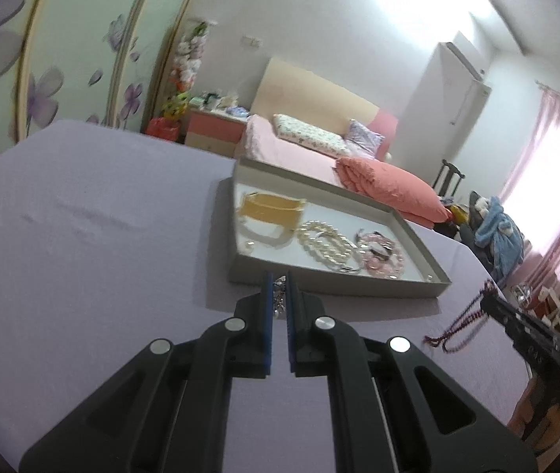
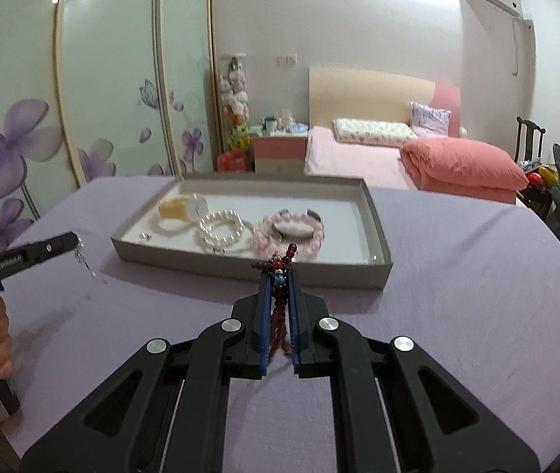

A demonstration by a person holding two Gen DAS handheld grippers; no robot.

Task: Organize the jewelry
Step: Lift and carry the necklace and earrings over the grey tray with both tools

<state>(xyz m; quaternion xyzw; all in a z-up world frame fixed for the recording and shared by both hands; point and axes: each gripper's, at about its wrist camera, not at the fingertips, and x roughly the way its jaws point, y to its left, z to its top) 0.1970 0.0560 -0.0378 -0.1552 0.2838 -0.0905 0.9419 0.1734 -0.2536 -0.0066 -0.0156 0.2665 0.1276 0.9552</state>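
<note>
The right gripper (image 2: pixel 278 276) squeezed a dark red bead string (image 2: pixel 280 266), just in front of the grey tray (image 2: pixel 378 276). The left gripper (image 1: pixel 278 280) pinched a silver chain (image 1: pixel 278 299) near the tray.

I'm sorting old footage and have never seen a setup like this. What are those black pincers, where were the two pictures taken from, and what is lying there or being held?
There is no robot: a person holds a two-fingered black tool in each hand, with a wide-angle camera on each looking along its fingers. One picture looks from the left tool, the other from the right tool.

On the purple cloth sits a shallow grey tray holding a yellow piece, a pearl bracelet, a pink bead bracelet and more.

The left tool is shut on a small silvery chain. The right is shut on a dark red bead string. Both pieces are outside the tray.
</note>
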